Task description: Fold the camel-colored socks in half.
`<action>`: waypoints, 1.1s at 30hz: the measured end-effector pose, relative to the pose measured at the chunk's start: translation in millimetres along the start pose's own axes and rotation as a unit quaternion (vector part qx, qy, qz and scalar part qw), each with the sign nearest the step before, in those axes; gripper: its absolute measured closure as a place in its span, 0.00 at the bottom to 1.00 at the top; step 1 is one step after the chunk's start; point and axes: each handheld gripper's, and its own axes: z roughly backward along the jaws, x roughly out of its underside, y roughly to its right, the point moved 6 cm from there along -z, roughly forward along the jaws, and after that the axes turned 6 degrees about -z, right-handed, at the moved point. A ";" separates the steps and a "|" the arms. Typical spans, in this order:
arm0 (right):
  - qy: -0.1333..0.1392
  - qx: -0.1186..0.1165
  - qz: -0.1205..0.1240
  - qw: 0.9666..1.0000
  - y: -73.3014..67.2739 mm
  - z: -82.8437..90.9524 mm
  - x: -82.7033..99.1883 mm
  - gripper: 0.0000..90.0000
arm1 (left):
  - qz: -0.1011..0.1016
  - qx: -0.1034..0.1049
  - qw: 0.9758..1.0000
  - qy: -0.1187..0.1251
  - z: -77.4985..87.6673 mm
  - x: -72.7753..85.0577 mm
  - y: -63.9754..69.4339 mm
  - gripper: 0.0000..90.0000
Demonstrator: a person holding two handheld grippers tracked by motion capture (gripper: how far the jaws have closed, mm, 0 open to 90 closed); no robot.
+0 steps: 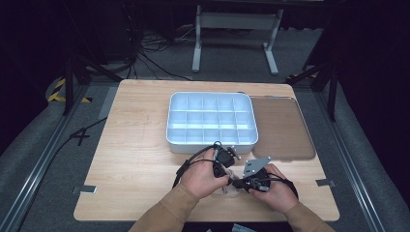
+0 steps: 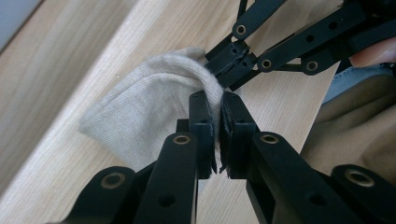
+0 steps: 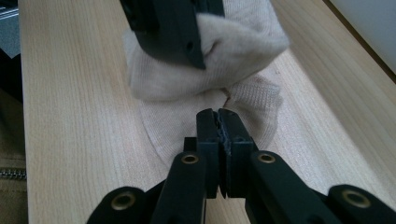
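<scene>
A beige sock [image 2: 140, 116] lies bunched on the wooden table [image 1: 135, 145] near its front edge, between the person's two hands. My left gripper [image 2: 217, 100] is shut on a raised fold of it. In the high view that gripper [image 1: 223, 169] points down and toward the right hand. My right gripper [image 3: 217, 114] is shut too, its tips pinching the sock's [image 3: 243, 46] flat lower layer, just in front of the left gripper [image 3: 187, 51]. In the left gripper view the right gripper [image 2: 224, 70] meets the same fold from the far side.
A white divided tray [image 1: 211, 140] with several empty compartments stands just behind the hands at mid table. A brown translucent lid [image 1: 280, 128] lies flat to its right. The table's left half is bare wood. Cables and a stand are on the floor beyond.
</scene>
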 end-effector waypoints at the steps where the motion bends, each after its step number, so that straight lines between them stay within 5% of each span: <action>1: 0.000 -0.001 -0.002 1.000 -0.2 0.2 0.0 0.98 | 0.003 0.002 1.000 0.003 -2.0 -0.4 0.4 0.94; 10: 0.001 0.002 -0.003 1.000 0.4 0.3 0.3 0.97 | -0.001 0.009 1.000 0.004 -12.1 -2.9 -1.9 0.93; 14: 0.003 -0.001 -0.009 1.000 0.7 2.8 0.2 0.91 | 0.003 0.009 1.000 0.017 -9.7 -1.9 -1.2 0.85; 19: 0.010 0.002 -0.020 1.000 3.8 20.0 -1.7 0.89 | -0.005 0.012 0.999 0.042 2.0 -0.3 1.1 0.68; 26: 0.027 0.020 -0.021 0.999 5.0 46.1 -11.9 0.89 | -0.004 -0.012 0.997 0.072 32.7 10.5 -3.9 0.64; 33: 0.047 0.015 -0.002 0.999 -4.3 50.8 -32.1 0.90 | 0.003 -0.036 0.996 0.083 55.9 27.8 -8.1 0.63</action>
